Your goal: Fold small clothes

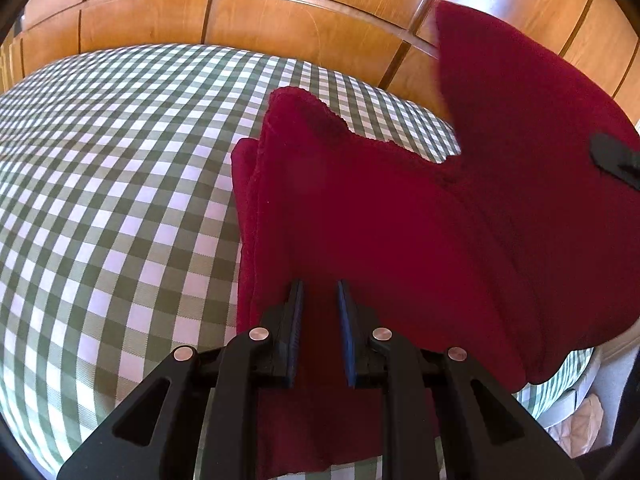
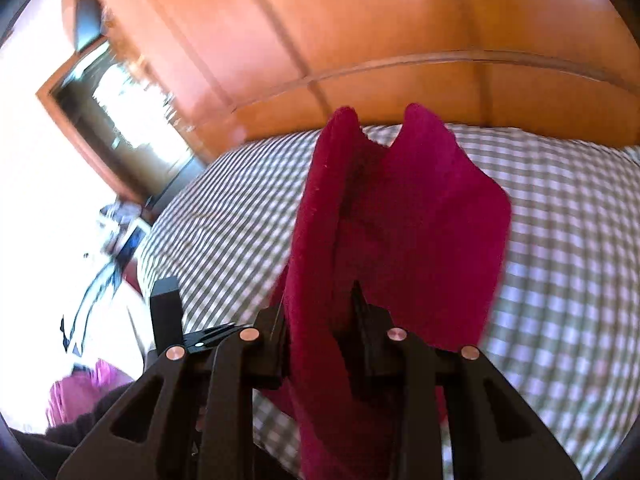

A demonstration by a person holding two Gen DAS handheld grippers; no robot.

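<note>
Left-wrist view: the left gripper (image 1: 320, 292) hangs over a dark red fleece garment (image 1: 360, 208) with its blue-padded jaws spread a little and cloth showing in the gap between them; whether the pads touch the cloth cannot be told. The garment lies partly folded on the green-and-white checked bedcover (image 1: 112, 184), its layered left edge just beside the jaws, while its right-hand part rises clear of the bed, lifted by the right gripper, of which one black fingertip (image 1: 616, 158) shows at the frame's edge. Right-wrist view: the right gripper (image 2: 320, 312) has its jaws pinching a thick fold of the same garment, which stands up between them and spreads forward into two peaks above the bedcover. Behind the bed runs a glossy panelled wooden wardrobe front (image 1: 280, 24). To the left in the right-wrist view is a blurred, brightly lit wood-framed opening (image 2: 120, 120), with a pink cloth (image 2: 80, 392) low in that corner. No brands, labels or writing can be read.
</note>
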